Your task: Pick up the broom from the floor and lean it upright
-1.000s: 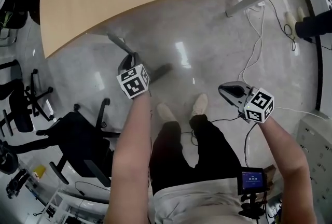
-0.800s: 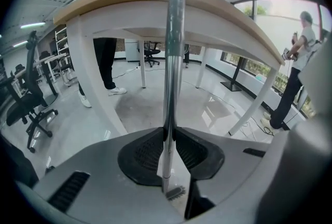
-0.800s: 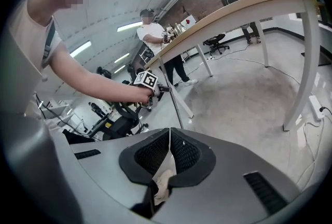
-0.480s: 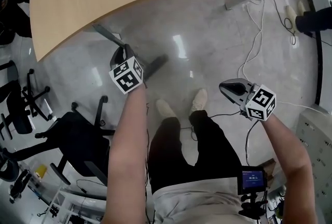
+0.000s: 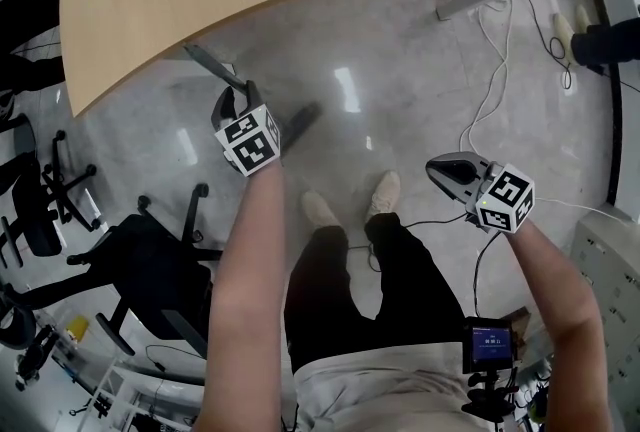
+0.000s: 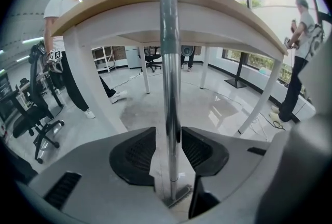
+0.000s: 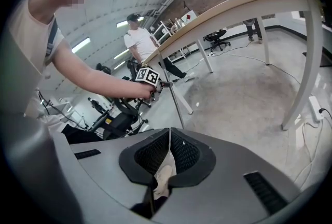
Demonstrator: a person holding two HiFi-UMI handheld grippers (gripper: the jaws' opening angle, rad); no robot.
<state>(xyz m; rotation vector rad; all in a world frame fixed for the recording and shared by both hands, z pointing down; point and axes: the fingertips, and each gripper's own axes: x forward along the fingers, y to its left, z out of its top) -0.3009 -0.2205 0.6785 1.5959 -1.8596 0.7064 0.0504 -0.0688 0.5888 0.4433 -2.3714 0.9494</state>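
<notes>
Broom handle upright at the curved worktop edge, between the opening jaws of the left gripper, slight gaps either side, right gripper jaws closed on nothing, open floor ahead

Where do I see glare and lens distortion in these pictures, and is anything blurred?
Head view: white glare patches on the glossy grey floor. Left gripper view: the fisheye lens bends the light wooden tabletop and darkens the corners; the bright windows are washed out. Right gripper view: the same bending; the scene is sharp.
</notes>
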